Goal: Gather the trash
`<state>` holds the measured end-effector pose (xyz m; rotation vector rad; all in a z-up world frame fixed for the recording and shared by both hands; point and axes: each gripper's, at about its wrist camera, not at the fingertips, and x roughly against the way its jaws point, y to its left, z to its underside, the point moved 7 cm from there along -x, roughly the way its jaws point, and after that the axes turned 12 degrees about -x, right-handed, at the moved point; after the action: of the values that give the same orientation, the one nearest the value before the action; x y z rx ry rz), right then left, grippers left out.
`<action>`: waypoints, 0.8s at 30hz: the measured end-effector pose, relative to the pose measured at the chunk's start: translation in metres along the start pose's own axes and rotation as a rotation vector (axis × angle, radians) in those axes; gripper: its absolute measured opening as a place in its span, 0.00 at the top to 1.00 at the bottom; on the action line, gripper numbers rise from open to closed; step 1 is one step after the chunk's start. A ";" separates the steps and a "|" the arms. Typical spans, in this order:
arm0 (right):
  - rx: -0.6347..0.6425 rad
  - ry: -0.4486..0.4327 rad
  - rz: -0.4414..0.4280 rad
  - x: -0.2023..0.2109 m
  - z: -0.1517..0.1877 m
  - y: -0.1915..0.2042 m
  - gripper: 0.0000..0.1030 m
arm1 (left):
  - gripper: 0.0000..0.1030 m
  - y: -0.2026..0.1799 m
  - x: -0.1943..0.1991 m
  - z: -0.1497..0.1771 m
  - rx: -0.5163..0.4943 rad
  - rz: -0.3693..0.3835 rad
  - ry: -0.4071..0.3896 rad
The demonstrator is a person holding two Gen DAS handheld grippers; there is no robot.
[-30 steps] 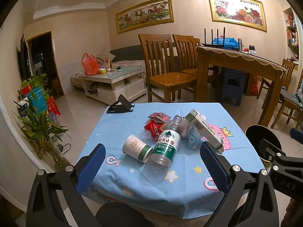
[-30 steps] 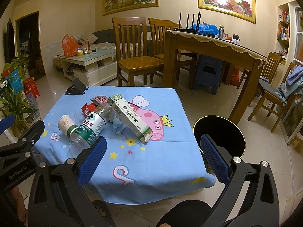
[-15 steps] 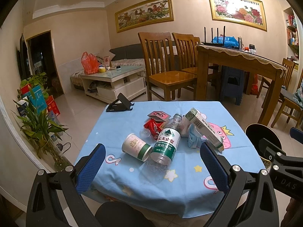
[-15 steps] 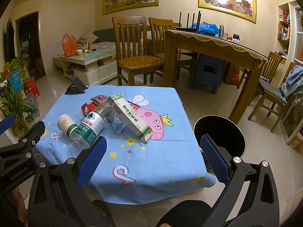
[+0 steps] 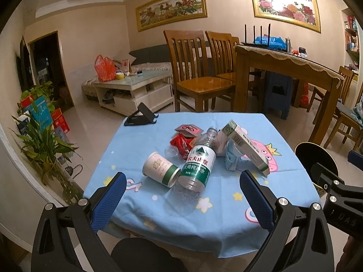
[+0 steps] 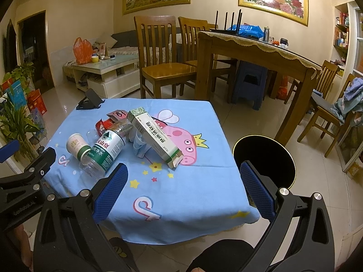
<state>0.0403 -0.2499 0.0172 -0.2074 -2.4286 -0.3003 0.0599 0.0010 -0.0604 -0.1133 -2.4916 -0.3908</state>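
Through the left wrist view, the left hand-held gripper (image 5: pixel 180 192) is hanging spread wide and empty over the near edge of the surface (image 5: pixel 226 226), and against the frame from 1 second ago almost nothing is changing: the trash pile is sitting only a touch lower in view, so the gripper is barely drifting. The paper cup (image 5: pixel 161 168) is lying on its side touching the plastic bottle (image 5: pixel 197 165), with red wrappers (image 5: pixel 181 142) behind and the long carton (image 5: pixel 246 147) leaning over a crumpled blue mask (image 5: pixel 231 158). Through the right wrist view, the right hand-held gripper (image 6: pixel 183 188) is likewise spread and holding nothing, and the scene is matching the earlier frames closely. The black bin (image 6: pixel 265 158) is standing on the floor just beside the surface's right edge. All the trash is still lying uncollected, so the task is probably only beginning, with no approach committed yet.
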 end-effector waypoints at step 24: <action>0.004 0.021 0.002 -0.005 -0.005 0.002 0.05 | 0.06 0.006 -0.013 -0.003 0.007 0.007 0.033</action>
<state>0.0474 -0.2499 0.0177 -0.2033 -2.4077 -0.2950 0.0727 0.0057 -0.0642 -0.1123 -2.4589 -0.3780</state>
